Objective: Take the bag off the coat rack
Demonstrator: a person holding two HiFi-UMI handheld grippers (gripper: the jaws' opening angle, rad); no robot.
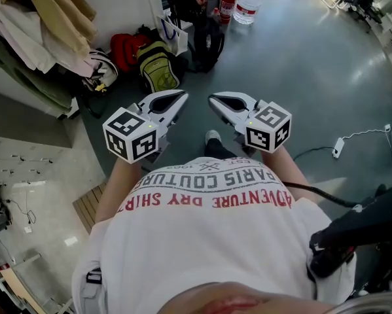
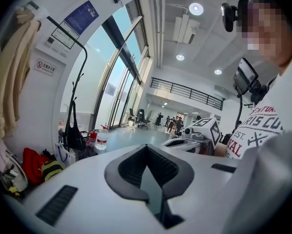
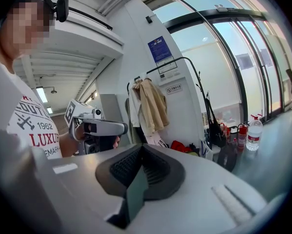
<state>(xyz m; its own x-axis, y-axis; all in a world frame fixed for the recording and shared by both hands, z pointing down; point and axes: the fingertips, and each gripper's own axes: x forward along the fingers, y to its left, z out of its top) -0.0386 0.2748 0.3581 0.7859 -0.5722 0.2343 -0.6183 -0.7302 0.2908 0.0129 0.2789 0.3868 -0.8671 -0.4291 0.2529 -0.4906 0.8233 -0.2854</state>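
Observation:
A black bag [image 2: 73, 133] hangs by its long straps from a thin black coat rack [image 2: 78, 84] beside the white wall. The same bag [image 3: 215, 130] on the rack [image 3: 200, 89] shows in the right gripper view, and from above in the head view as a dark bag [image 1: 181, 2] at the far top. My left gripper [image 1: 176, 99] and right gripper [image 1: 216, 99] are held side by side in front of my waist, well short of the rack. Both point forward, jaws shut, with nothing between them.
On the floor by the rack lie a red bag [image 1: 124, 48], a yellow-green backpack [image 1: 158, 65], a black backpack [image 1: 207, 44] and a white tote [image 1: 171, 34]. A fire extinguisher [image 1: 228, 4] and water bottle [image 1: 247, 5] stand behind. Coats [image 1: 45, 18] hang left; a power strip [image 1: 338, 148] lies right.

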